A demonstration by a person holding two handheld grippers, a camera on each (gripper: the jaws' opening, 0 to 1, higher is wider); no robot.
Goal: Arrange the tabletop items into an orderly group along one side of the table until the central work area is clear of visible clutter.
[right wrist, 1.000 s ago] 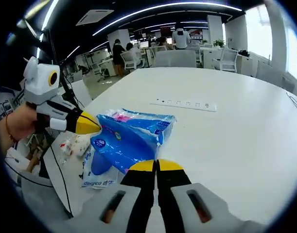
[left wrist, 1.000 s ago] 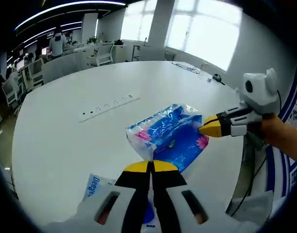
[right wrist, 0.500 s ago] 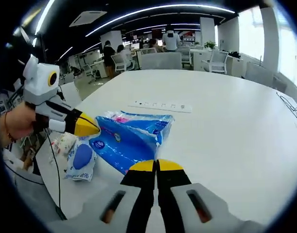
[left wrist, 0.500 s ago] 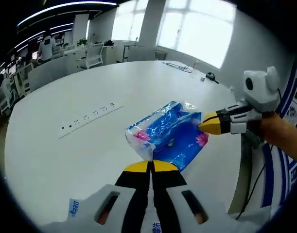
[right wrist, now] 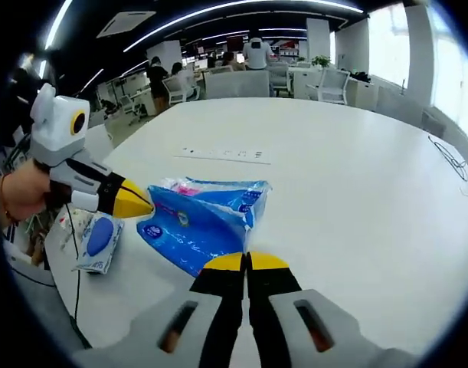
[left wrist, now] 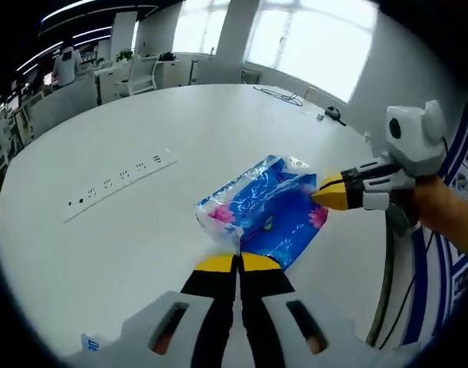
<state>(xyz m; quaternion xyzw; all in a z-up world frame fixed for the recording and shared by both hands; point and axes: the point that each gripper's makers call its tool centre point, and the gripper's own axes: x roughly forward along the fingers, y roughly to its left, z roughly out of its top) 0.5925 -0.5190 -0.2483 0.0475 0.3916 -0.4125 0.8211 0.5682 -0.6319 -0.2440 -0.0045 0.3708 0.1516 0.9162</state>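
Observation:
A blue plastic tissue pack (left wrist: 260,211) with pink flowers is held at both ends, just over the white table (left wrist: 142,253). My left gripper (left wrist: 237,263) is shut on its near edge. My right gripper (left wrist: 325,193) comes in from the right in a person's hand, shut on the far corner. In the right gripper view the same pack (right wrist: 199,218) stretches from my right gripper (right wrist: 247,262) to my left gripper (right wrist: 139,203) at the left.
A small blue-and-white wipes pack (right wrist: 96,238) lies near the table edge, left of the tissue pack. A white power strip (left wrist: 119,184) lies flat farther out, also the power strip (right wrist: 222,154). A black cable (left wrist: 283,96) rests at the far side. Office chairs and people stand beyond.
Both grippers have carried the tissue pack together farther over the table, away from the small wipes pack by the edge. Both holds are unchanged.

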